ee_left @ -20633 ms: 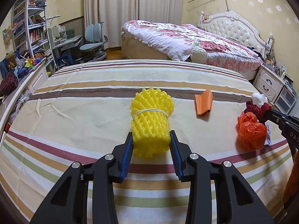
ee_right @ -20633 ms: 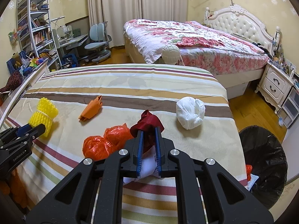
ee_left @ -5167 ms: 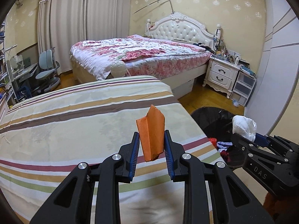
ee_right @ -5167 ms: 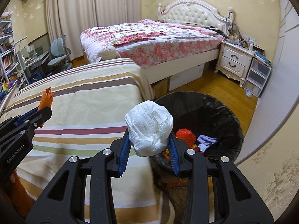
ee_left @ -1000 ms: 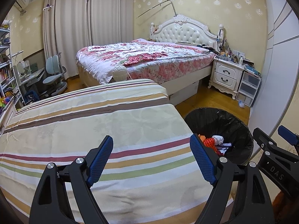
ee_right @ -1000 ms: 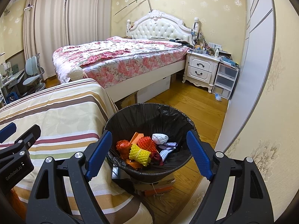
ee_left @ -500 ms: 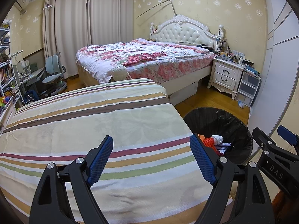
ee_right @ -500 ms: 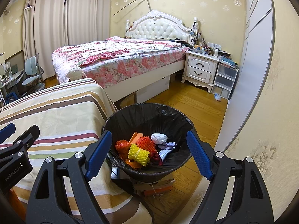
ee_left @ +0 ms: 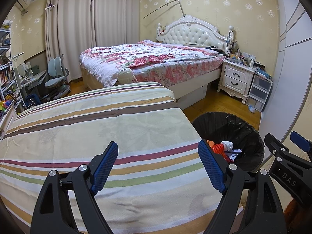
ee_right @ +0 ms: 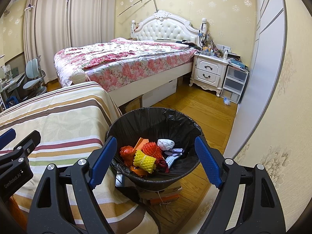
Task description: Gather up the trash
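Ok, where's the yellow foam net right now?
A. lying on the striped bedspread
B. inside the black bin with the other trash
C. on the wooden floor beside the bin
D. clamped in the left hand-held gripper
B: the yellow foam net lies inside the black bin among the orange and white trash, and both hand-held grippers are open and empty.

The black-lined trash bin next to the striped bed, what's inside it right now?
Inside the black-lined trash bin: a yellow foam net, two orange foam nets, a white wad, an orange paper piece, and dark red and pale scraps. Anything beneath the pile is covered.
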`<state>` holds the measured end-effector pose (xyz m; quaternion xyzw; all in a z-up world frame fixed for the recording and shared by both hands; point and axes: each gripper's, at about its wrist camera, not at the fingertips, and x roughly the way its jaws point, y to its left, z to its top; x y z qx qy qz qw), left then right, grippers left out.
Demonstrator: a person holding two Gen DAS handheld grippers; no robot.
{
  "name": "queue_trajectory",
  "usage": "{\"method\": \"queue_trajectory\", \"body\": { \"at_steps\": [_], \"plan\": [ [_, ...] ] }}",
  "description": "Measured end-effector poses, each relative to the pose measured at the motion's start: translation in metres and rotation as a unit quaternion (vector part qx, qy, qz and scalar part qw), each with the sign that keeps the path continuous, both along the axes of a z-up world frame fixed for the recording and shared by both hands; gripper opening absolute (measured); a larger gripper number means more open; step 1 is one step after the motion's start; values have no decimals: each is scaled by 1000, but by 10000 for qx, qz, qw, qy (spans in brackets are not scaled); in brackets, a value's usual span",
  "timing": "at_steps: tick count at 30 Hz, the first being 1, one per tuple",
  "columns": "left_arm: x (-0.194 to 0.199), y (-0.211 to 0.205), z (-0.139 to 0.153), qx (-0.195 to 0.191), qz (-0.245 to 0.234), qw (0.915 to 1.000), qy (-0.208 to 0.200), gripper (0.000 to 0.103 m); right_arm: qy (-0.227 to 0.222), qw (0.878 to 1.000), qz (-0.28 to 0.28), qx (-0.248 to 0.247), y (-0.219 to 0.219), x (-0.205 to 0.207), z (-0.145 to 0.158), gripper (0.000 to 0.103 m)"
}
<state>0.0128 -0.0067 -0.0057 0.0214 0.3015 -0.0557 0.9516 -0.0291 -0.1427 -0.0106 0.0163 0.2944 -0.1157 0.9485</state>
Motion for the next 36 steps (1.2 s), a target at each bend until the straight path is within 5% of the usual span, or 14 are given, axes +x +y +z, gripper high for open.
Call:
{"method": "queue_trajectory", "body": {
  "at_steps": [36],
  "plan": [
    [-1,-3,2,93,36,9999,-76,81,-2,10000,-11,-5,-2,0,0,80]
  ]
}}
